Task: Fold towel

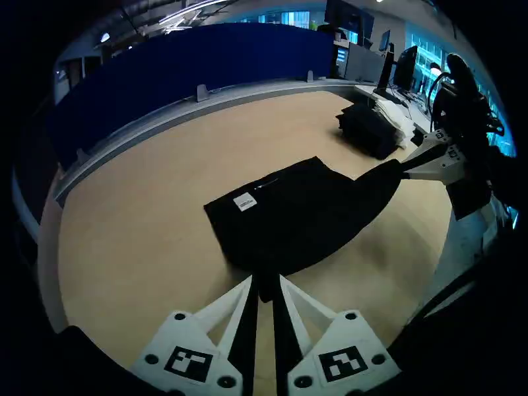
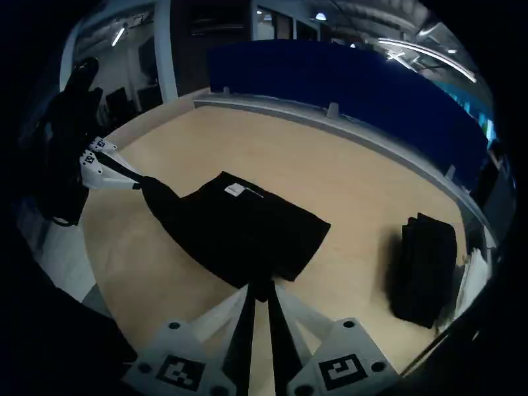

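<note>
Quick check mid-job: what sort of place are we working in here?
Probably an open-plan office. There is a long wooden desk backed by a blue divider screen, computer monitors at the far end, and strip lights overhead.

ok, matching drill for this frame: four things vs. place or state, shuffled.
1 black towel
2 white tag
3 folded dark stack
4 blue partition

A along the table's far edge
B on the towel's top face
C pinched by left gripper and right gripper
D on the table, apart from the towel

Pairs: 1-C, 2-B, 3-D, 4-A
</note>
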Demonstrator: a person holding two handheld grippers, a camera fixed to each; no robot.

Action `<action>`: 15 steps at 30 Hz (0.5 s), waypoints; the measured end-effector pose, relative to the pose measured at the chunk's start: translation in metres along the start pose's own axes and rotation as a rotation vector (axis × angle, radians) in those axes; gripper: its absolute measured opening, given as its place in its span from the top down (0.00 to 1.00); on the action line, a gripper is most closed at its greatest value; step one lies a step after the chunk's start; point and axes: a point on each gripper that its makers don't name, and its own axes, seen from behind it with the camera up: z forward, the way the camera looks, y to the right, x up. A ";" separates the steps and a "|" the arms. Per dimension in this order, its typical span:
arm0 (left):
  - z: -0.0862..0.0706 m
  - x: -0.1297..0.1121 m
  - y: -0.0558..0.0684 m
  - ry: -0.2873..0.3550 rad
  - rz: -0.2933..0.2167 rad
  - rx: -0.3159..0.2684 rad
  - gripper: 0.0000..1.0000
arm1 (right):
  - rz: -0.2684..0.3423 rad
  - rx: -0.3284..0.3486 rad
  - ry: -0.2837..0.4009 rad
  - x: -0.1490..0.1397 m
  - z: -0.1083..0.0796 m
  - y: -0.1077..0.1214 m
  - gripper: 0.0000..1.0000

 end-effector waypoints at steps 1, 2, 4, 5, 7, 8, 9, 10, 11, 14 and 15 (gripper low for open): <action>0.002 0.001 -0.001 -0.004 0.000 -0.003 0.87 | -0.003 0.001 -0.007 0.000 0.002 0.002 0.87; 0.005 0.003 -0.003 -0.008 0.000 -0.006 0.87 | -0.007 0.003 -0.014 0.001 0.004 0.004 0.87; 0.011 0.006 -0.007 -0.018 -0.002 -0.011 0.87 | -0.008 0.007 -0.026 0.003 0.009 0.009 0.87; 0.015 0.008 -0.009 -0.023 -0.003 -0.013 0.87 | -0.007 0.009 -0.032 0.004 0.012 0.012 0.87; 0.023 0.012 -0.015 -0.032 -0.004 -0.015 0.87 | -0.001 0.013 -0.038 0.009 0.019 0.019 0.87; 0.027 0.014 -0.019 -0.036 -0.004 -0.015 0.87 | 0.003 0.015 -0.040 0.011 0.023 0.022 0.87; 0.031 0.017 -0.022 -0.041 -0.004 -0.016 0.87 | 0.007 0.017 -0.042 0.014 0.028 0.026 0.87; 0.035 0.019 -0.025 -0.046 -0.003 -0.017 0.87 | 0.011 0.019 -0.044 0.016 0.032 0.029 0.87; 0.039 0.021 -0.028 -0.051 -0.002 -0.018 0.87 | 0.015 0.021 -0.046 0.019 0.037 0.033 0.87; 0.053 0.024 -0.036 -0.070 0.001 -0.017 0.87 | 0.028 0.021 -0.055 0.024 0.051 0.043 0.87; 0.058 0.025 -0.039 -0.077 0.002 -0.017 0.87 | 0.032 0.021 -0.060 0.025 0.057 0.046 0.87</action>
